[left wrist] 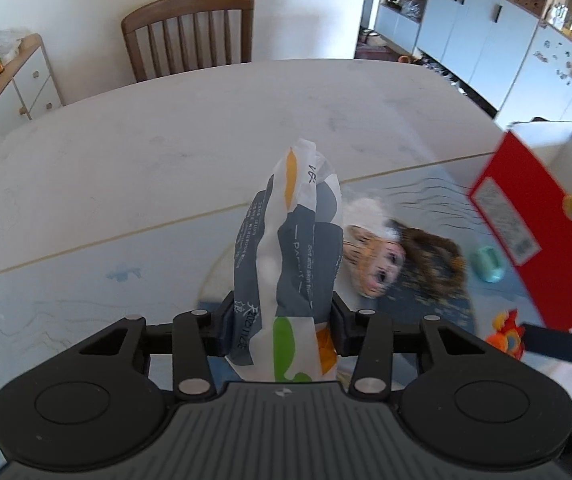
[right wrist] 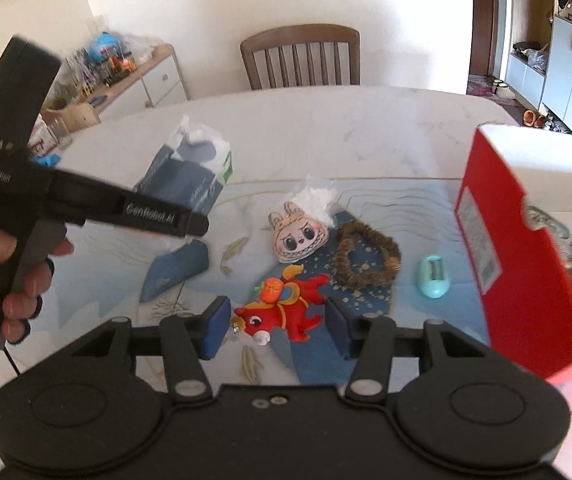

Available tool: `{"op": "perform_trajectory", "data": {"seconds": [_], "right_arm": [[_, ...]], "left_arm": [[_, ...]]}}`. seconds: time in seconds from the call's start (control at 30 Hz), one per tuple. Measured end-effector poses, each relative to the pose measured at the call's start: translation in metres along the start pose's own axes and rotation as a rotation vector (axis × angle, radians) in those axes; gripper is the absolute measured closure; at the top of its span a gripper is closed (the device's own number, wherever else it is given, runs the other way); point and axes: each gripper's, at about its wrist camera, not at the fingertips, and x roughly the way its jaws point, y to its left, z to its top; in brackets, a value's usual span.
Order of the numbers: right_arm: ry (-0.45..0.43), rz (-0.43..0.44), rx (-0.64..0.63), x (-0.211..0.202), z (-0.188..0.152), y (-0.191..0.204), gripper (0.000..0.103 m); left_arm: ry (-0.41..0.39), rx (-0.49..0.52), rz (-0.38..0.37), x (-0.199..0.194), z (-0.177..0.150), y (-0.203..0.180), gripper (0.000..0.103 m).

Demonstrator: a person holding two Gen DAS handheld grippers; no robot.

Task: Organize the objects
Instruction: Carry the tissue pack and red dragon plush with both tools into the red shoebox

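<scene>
Two grippers in view, one per hand. Left gripper: jaws closed on a tissue pack, pads pressing its lower part from both sides. The pack is a soft plastic wrapper in white and grey with orange and green patches; it stands up between the pads and leans away from the camera, held off the table.

Right gripper: a red plush toy with an orange bundle on its back sits between the two blue pads. A gap shows on each side of the toy, so I cannot tell whether the pads bear on it or whether it lies on the mat below.

Further out, in the right wrist view: a plush face with a white tuft lies on the mat beyond the red toy. A brown furry ring lies just right of the face. A small mint-green case lies further right, near a red box. The box stands at the right edge, open at the top, white inside.

A hand holds the left gripper's handle at the left edge of that view, with the tissue pack seen above the table behind the gripper's finger. A wooden chair stands at the table's far side.
</scene>
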Motion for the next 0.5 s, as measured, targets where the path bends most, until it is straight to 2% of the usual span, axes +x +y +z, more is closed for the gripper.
{"op": "perform_trajectory", "data": {"seconds": [0.23, 0.5], "right_arm": [[-0.017, 0.028, -0.013, -0.041, 0.010, -0.028, 0.053], [-0.023, 0.014, -0.022, -0.081, 0.025, -0.072, 0.052]], "left_arm": [[0.010, 0.017, -0.041, -0.031, 0.003, -0.036, 0.059], [0.014, 0.056, -0.096, -0.053, 0.019, -0.089, 0.059]]}}
